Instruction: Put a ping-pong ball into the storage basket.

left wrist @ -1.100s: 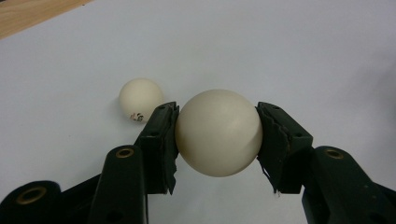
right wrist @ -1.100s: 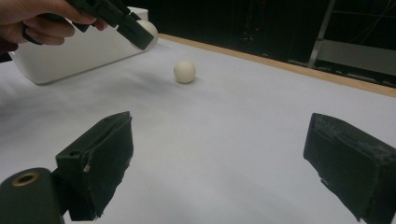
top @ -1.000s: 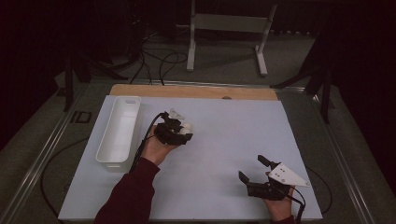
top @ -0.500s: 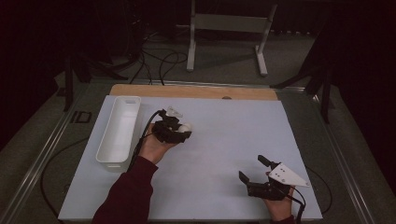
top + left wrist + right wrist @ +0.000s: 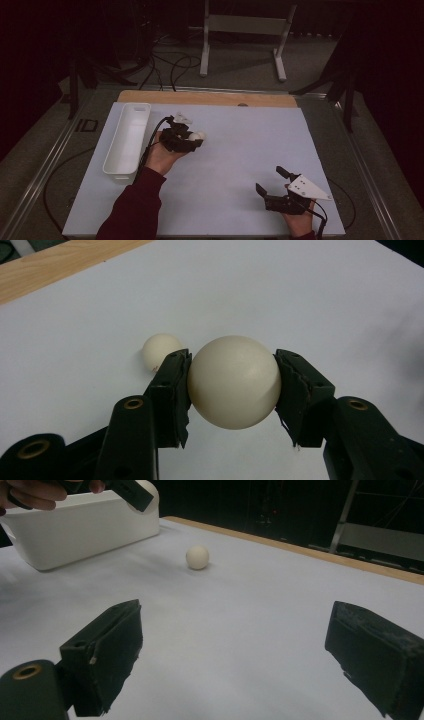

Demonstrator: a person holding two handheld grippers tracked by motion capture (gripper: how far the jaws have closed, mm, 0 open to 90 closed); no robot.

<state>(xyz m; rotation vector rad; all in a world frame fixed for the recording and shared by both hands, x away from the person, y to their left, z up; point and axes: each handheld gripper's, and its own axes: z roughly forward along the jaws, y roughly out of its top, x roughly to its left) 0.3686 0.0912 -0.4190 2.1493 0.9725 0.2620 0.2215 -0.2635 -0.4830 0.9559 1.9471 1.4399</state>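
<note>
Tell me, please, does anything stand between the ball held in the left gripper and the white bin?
Nothing visible does. The left gripper holds the ball beside the white bin, with bare mat between them.

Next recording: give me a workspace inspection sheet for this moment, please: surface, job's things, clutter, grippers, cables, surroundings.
Surface: white mat on a table, wooden strip along its far edge.
Job's things: held ball; second ball loose on the mat; white bin at the mat's left.
Clutter: nothing seen.
Grippers: left gripper shut on the held ball, above the mat beside the bin; right gripper open, nothing between its jaws, near the mat's near right corner.
Cables: one trails from each gripper; more on the floor beyond.
Surroundings: dark; white stand behind the table.
</note>
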